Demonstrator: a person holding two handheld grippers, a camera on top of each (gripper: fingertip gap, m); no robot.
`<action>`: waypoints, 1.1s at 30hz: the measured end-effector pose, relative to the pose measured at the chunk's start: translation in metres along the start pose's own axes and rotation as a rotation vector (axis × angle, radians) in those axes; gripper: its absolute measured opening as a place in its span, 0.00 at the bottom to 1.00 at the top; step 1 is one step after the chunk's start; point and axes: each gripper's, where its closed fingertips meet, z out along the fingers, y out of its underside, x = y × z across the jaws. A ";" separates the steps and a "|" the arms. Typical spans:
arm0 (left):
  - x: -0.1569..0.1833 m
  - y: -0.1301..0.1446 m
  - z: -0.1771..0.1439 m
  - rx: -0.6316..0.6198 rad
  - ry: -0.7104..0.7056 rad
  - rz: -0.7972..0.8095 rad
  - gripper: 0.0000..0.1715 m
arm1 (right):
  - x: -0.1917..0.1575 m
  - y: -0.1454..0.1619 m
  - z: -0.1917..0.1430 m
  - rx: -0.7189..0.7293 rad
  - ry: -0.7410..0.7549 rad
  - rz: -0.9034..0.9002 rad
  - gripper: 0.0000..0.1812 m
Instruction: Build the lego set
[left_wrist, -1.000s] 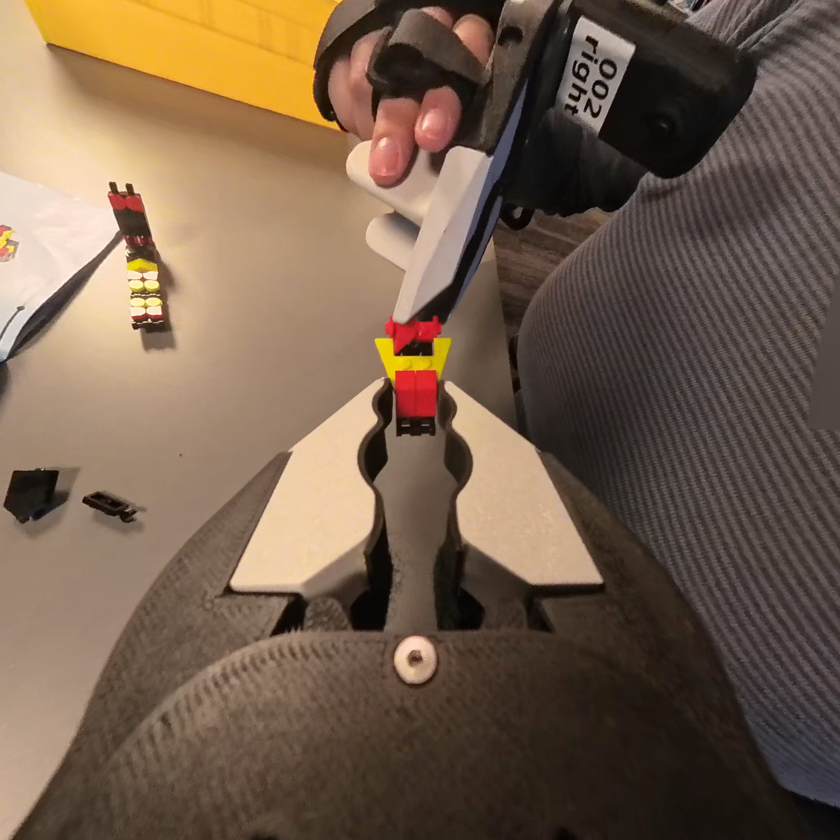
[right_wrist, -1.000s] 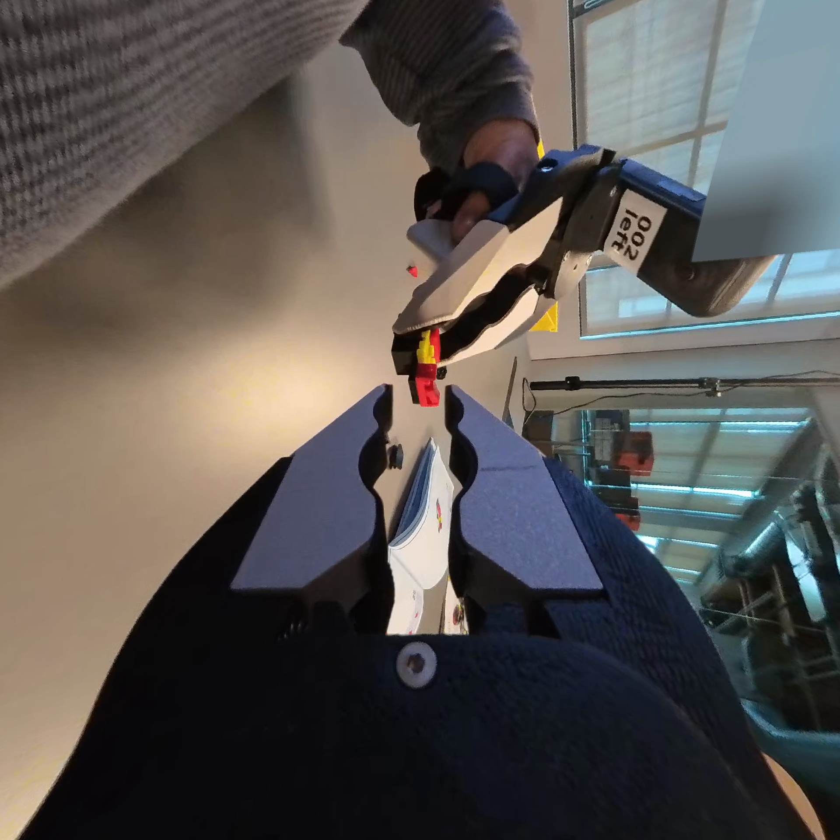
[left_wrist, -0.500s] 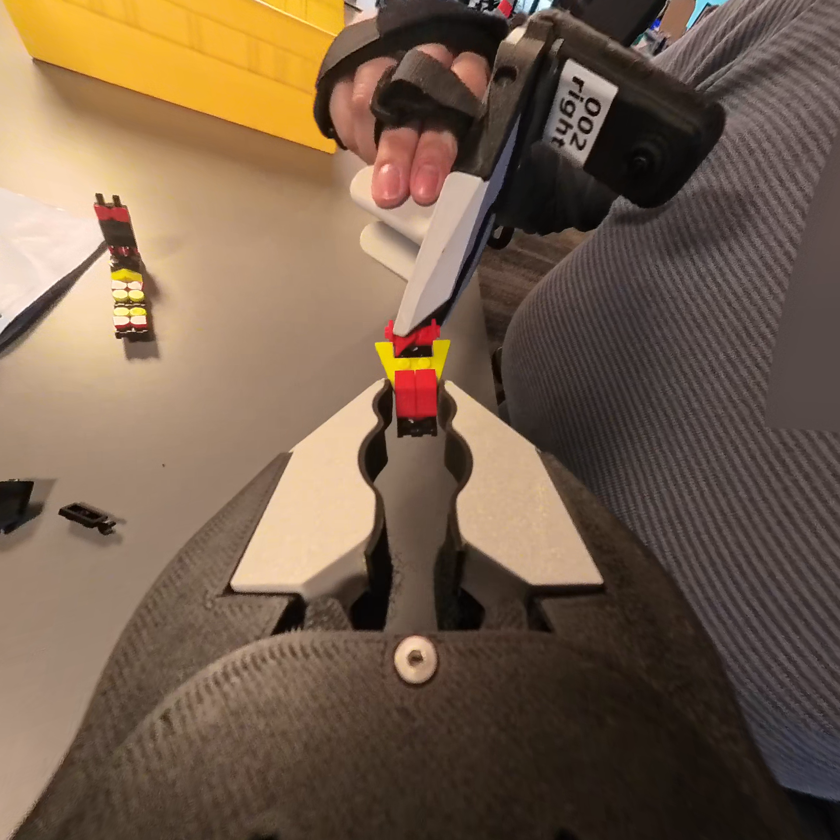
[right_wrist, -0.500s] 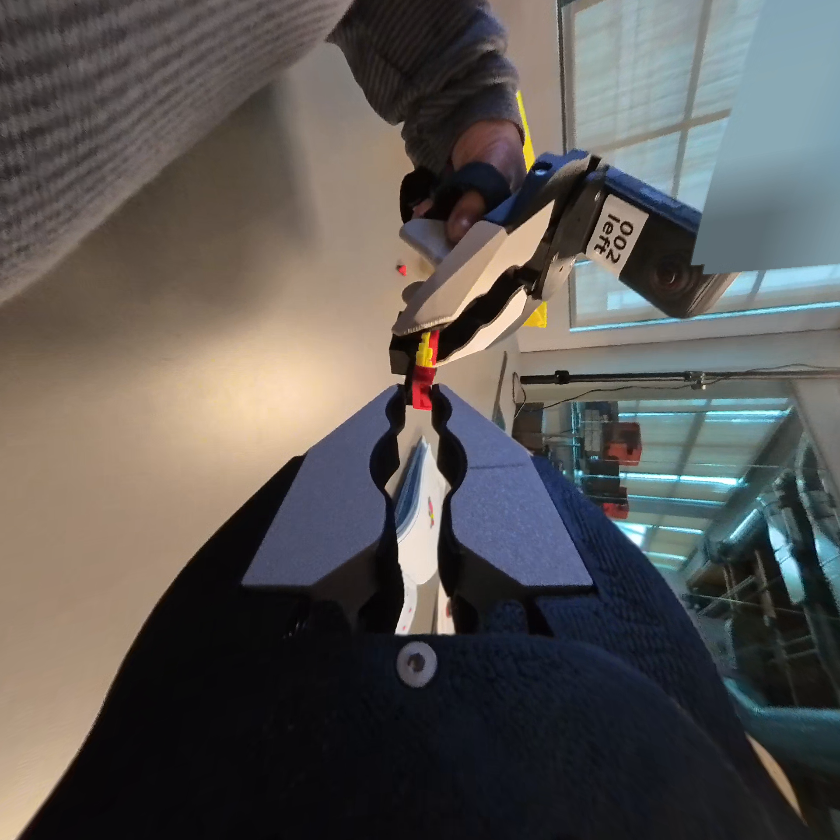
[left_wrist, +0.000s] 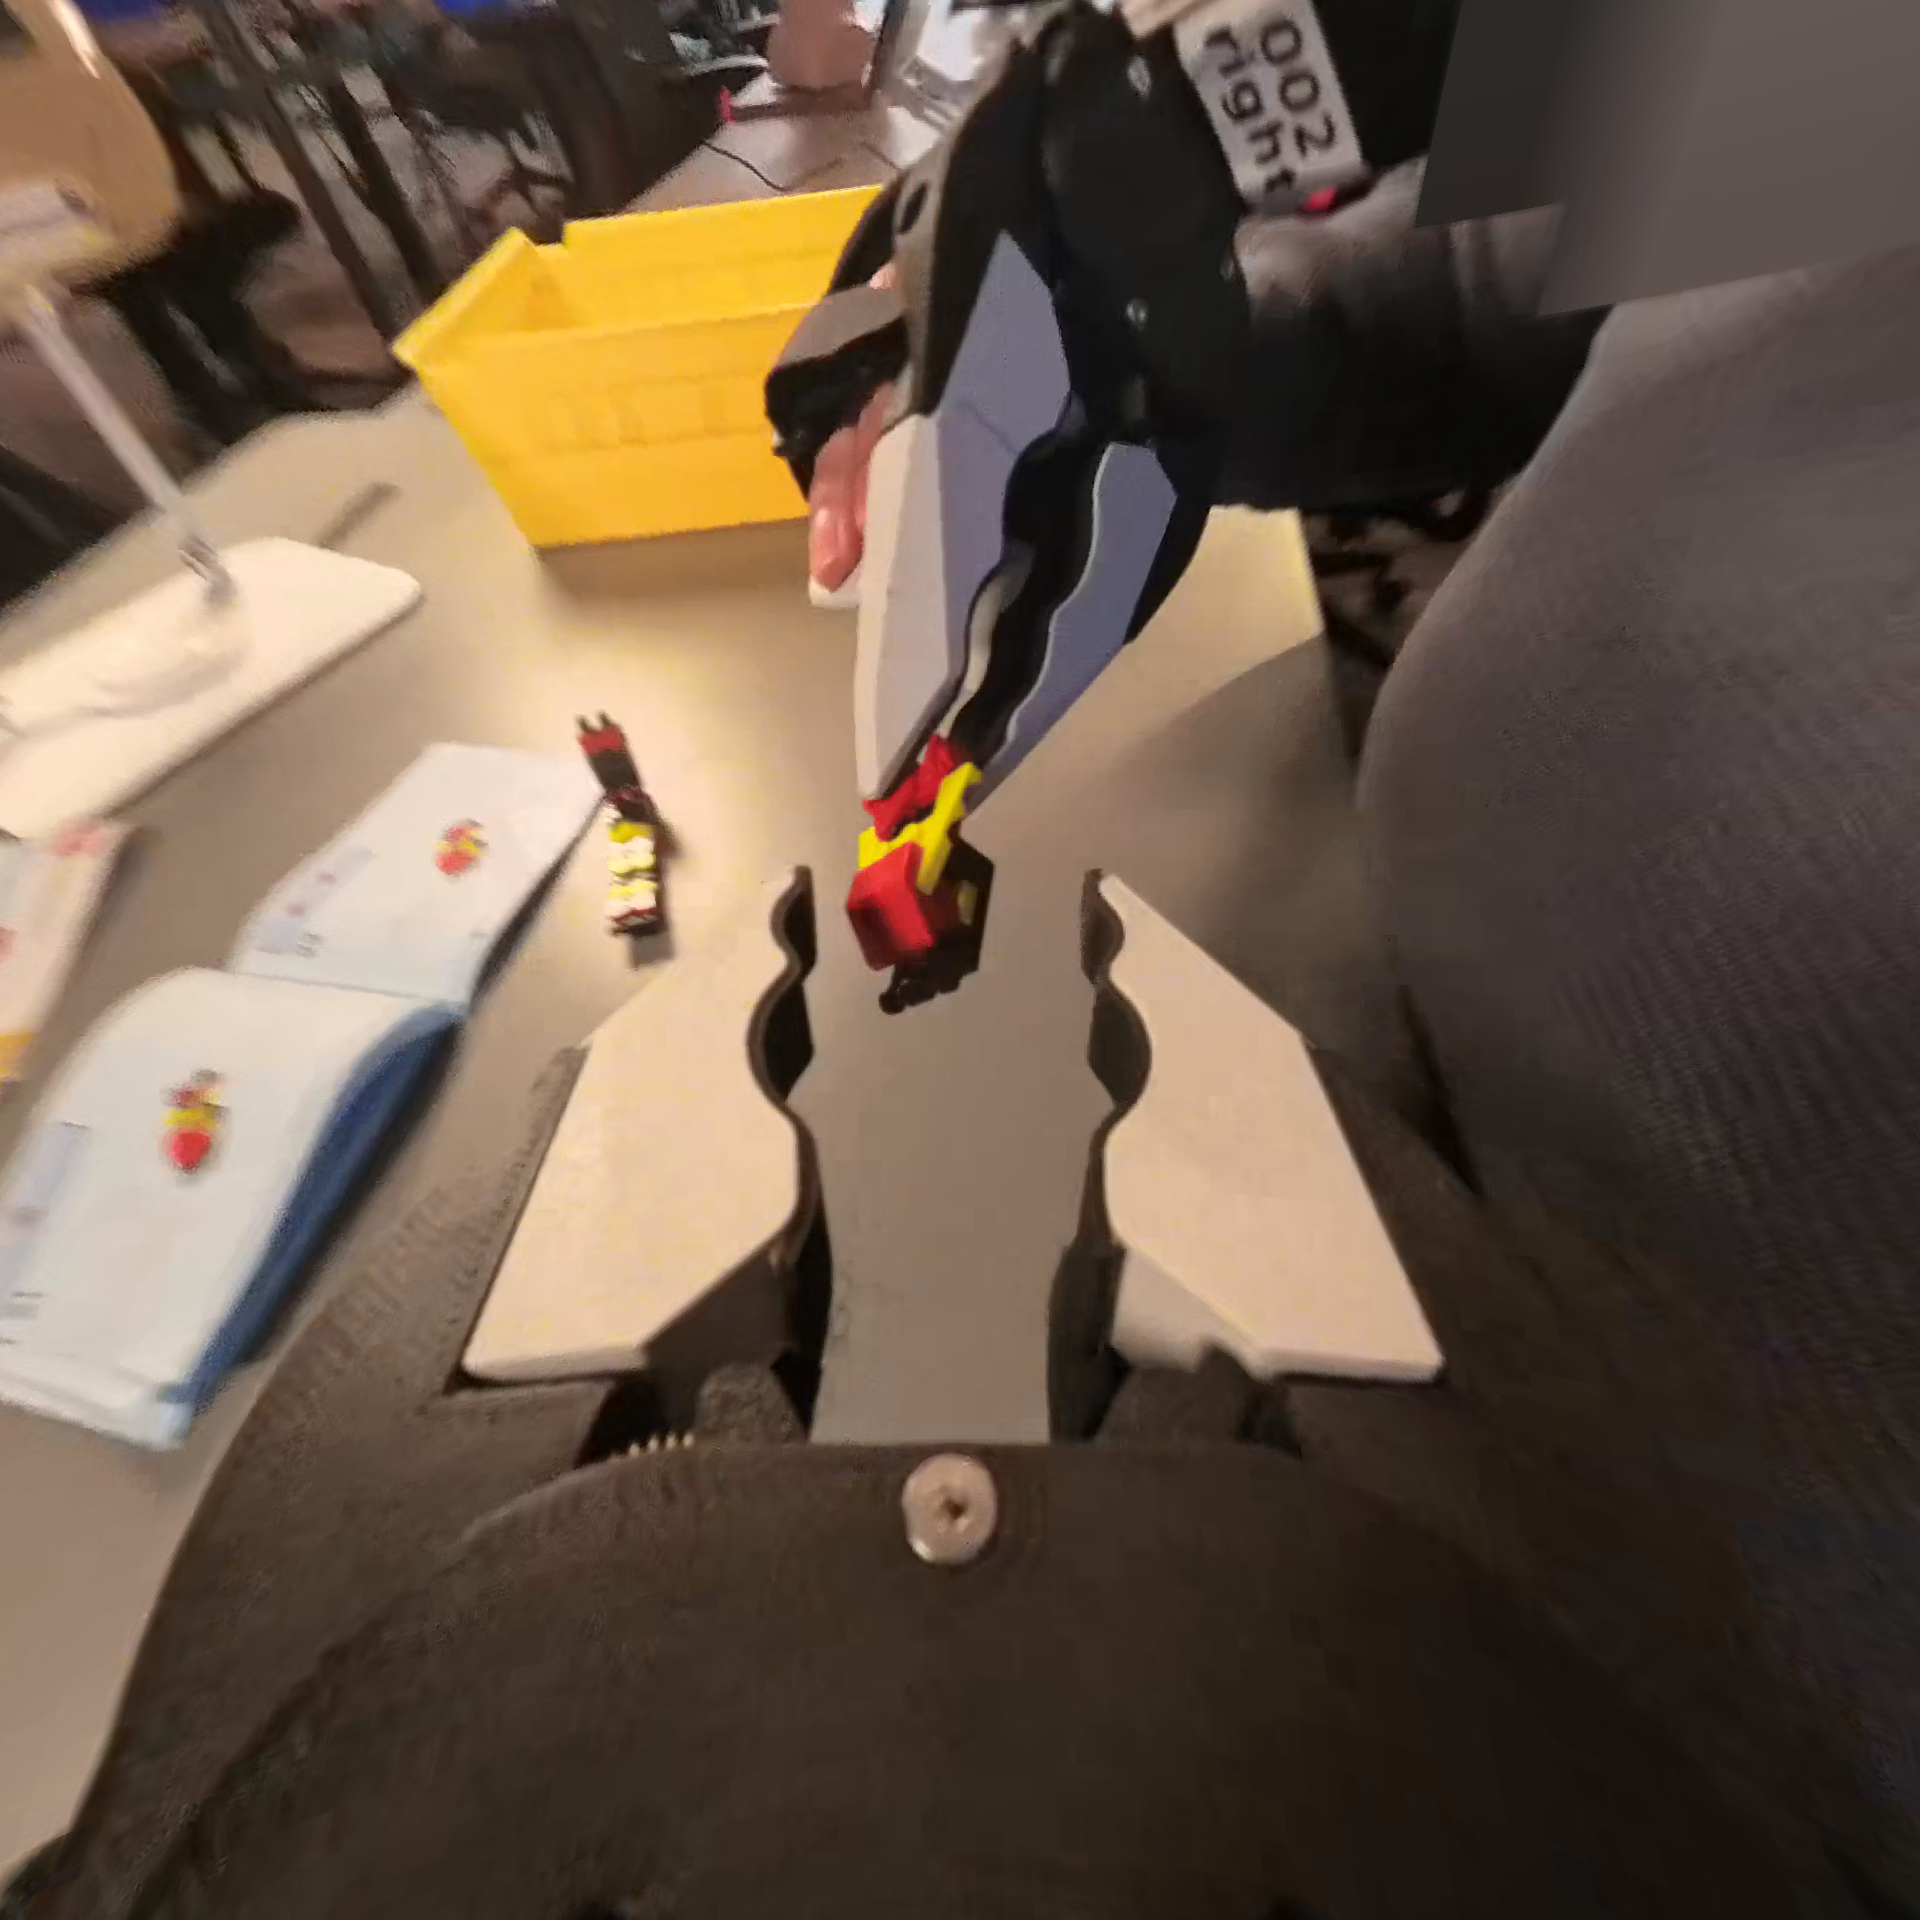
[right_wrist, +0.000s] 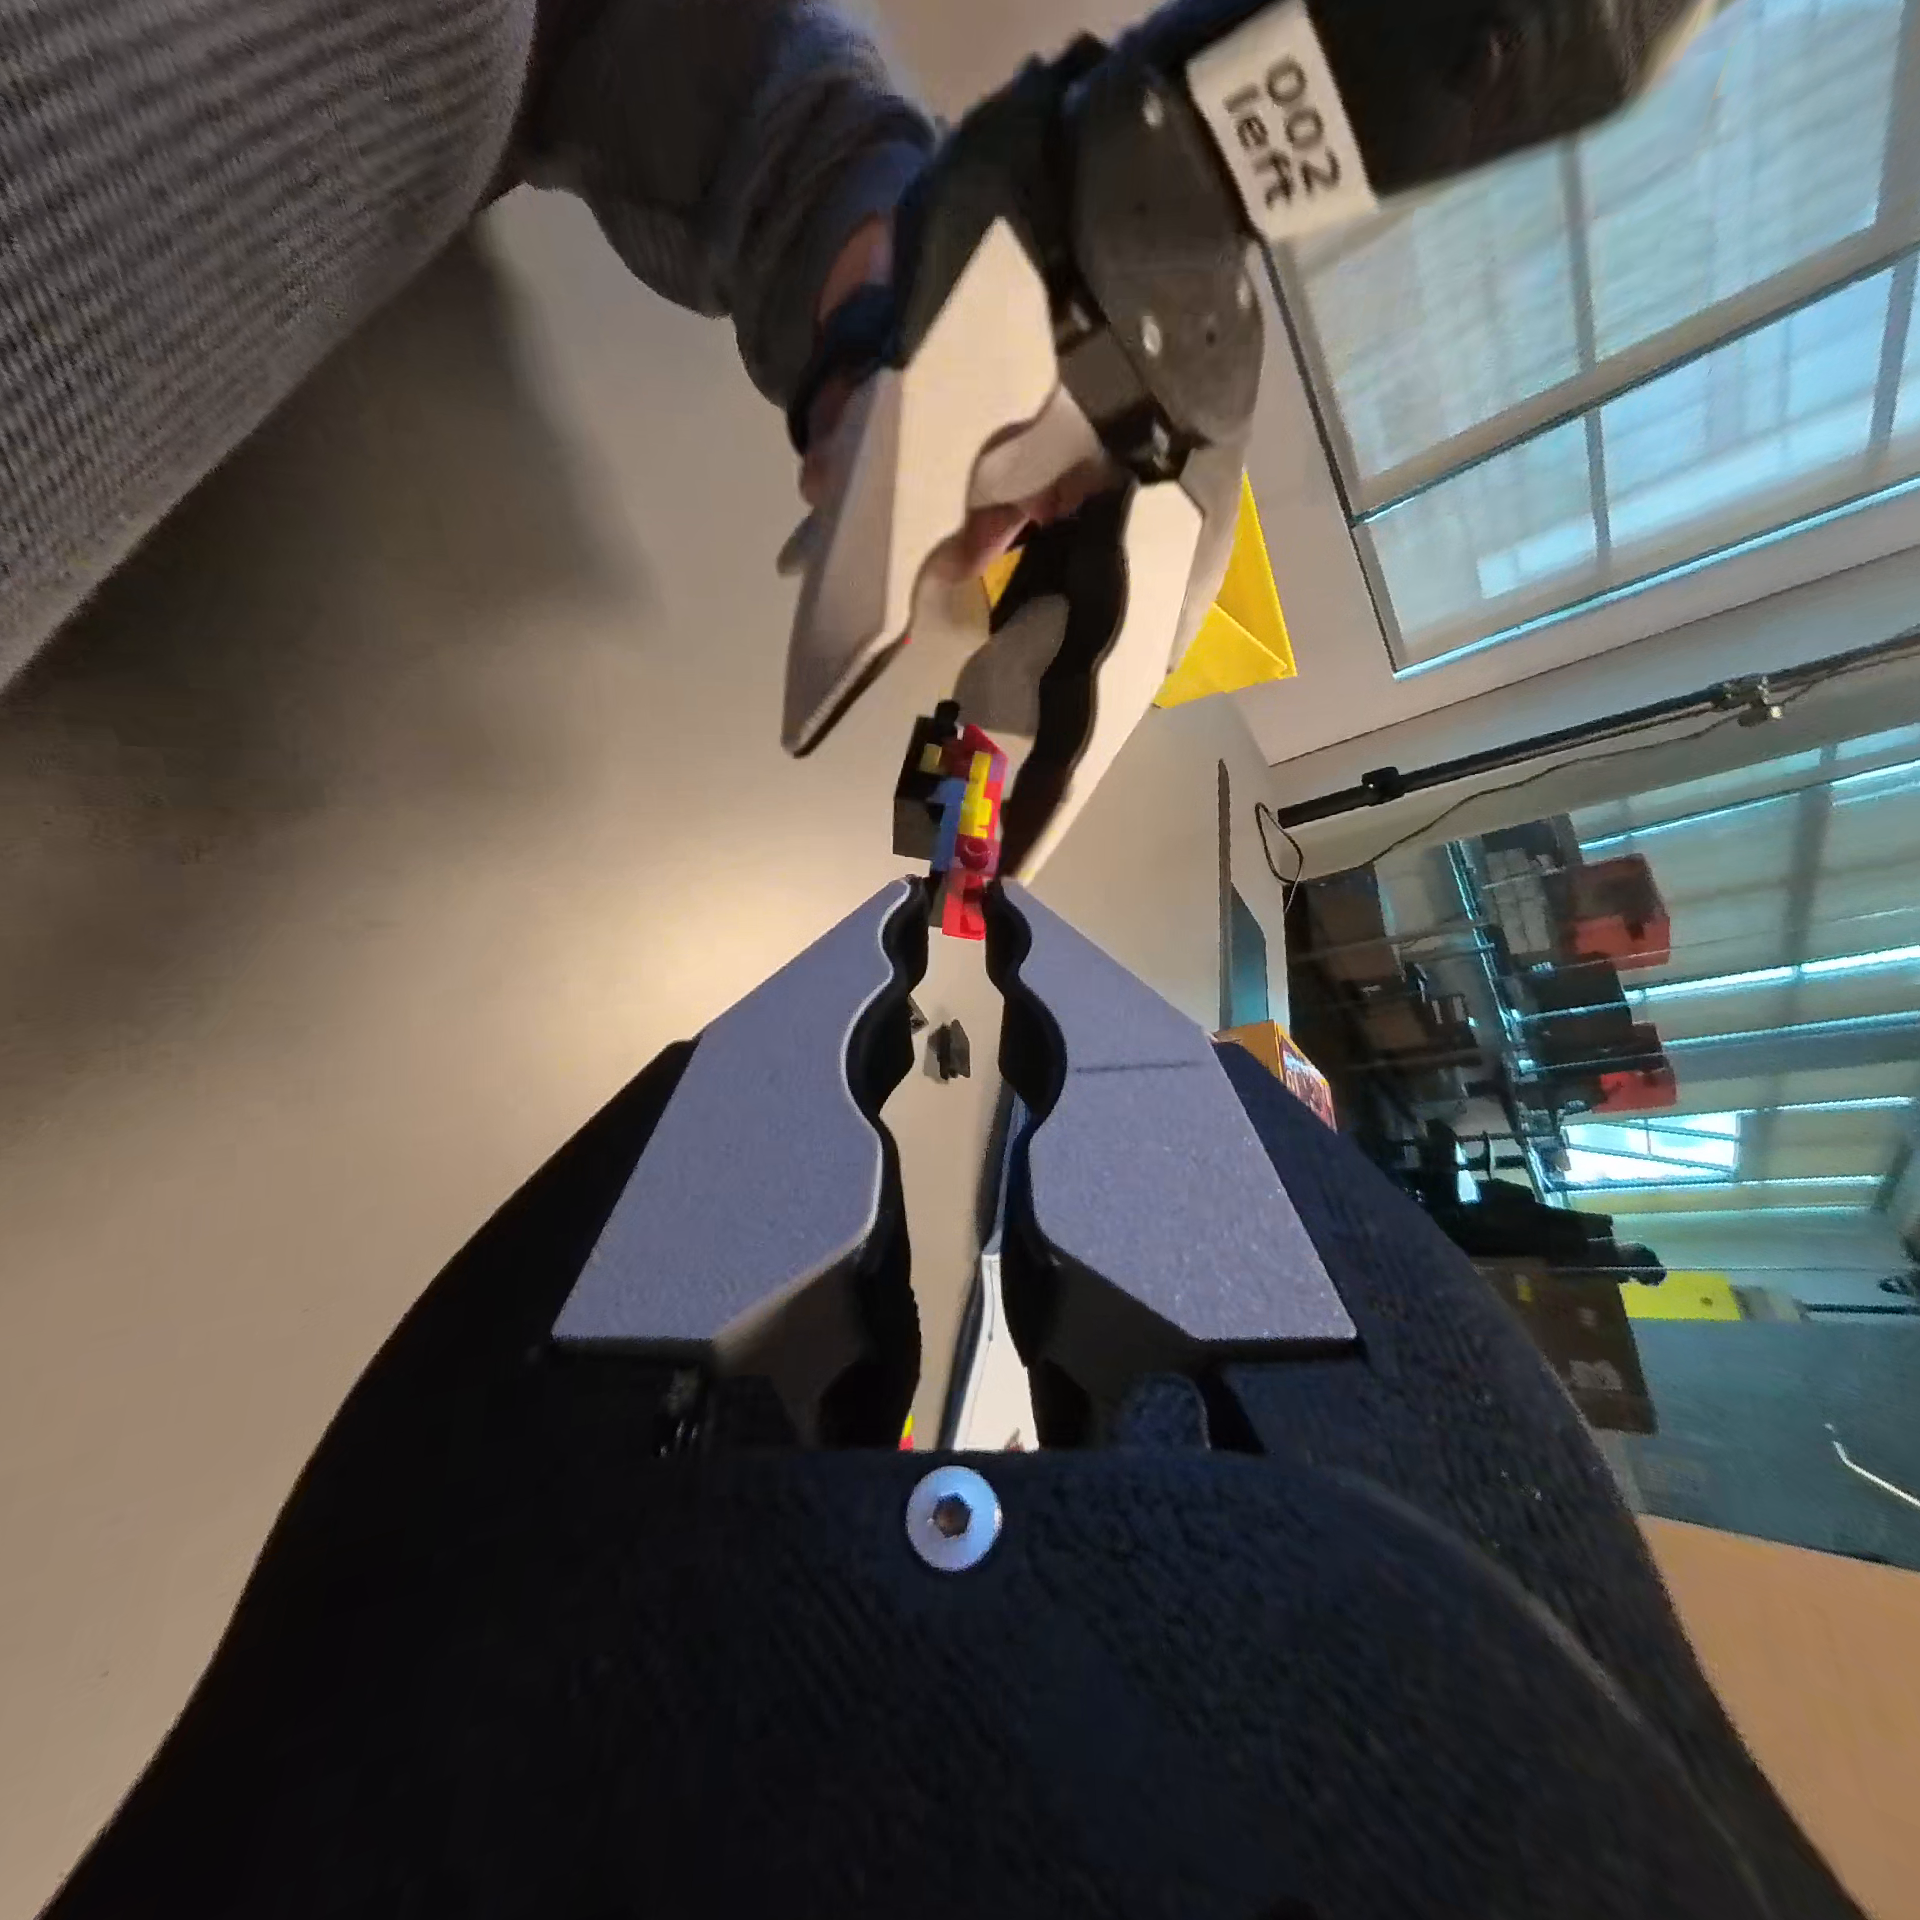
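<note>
A small red, yellow and black lego assembly (left_wrist: 914, 914) hangs in the air above the grey table (left_wrist: 727, 644). My right gripper (right_wrist: 956, 899) is shut on its red end (right_wrist: 964, 904); it also shows in the left wrist view (left_wrist: 935, 769), coming down from above. My left gripper (left_wrist: 945, 904) is open wide. The assembly hangs between its fingertips (left_wrist: 795, 904) with a gap on both sides. The right wrist view shows the left gripper (right_wrist: 914, 805) spread open around the assembly's far end. A second, long lego assembly (left_wrist: 629, 842) lies on the table.
Two open instruction booklets (left_wrist: 416, 873) (left_wrist: 187, 1164) lie at the left. A yellow bin (left_wrist: 644, 395) stands at the back, with a white stand base (left_wrist: 208, 644) to its left. A person's grey-clad body (left_wrist: 1662, 831) fills the right. Small black pieces (right_wrist: 948, 1047) lie on the table. The tips of both grippers are at nearly the same place.
My left gripper opened and let go of the assembly, which it held until half a second ago. My right gripper, shut on the red end since then, now holds it alone.
</note>
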 end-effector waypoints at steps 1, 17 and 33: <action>-0.001 0.000 0.000 -0.008 -0.047 0.077 0.30 | 0.000 -0.001 0.000 0.006 -0.001 0.005 0.05; 0.000 -0.014 -0.009 0.029 -0.278 0.489 0.12 | 0.006 -0.019 -0.005 0.143 -0.012 0.112 0.05; 0.000 -0.025 -0.009 0.044 -0.353 0.658 0.11 | 0.014 -0.025 -0.013 0.095 -0.112 0.029 0.04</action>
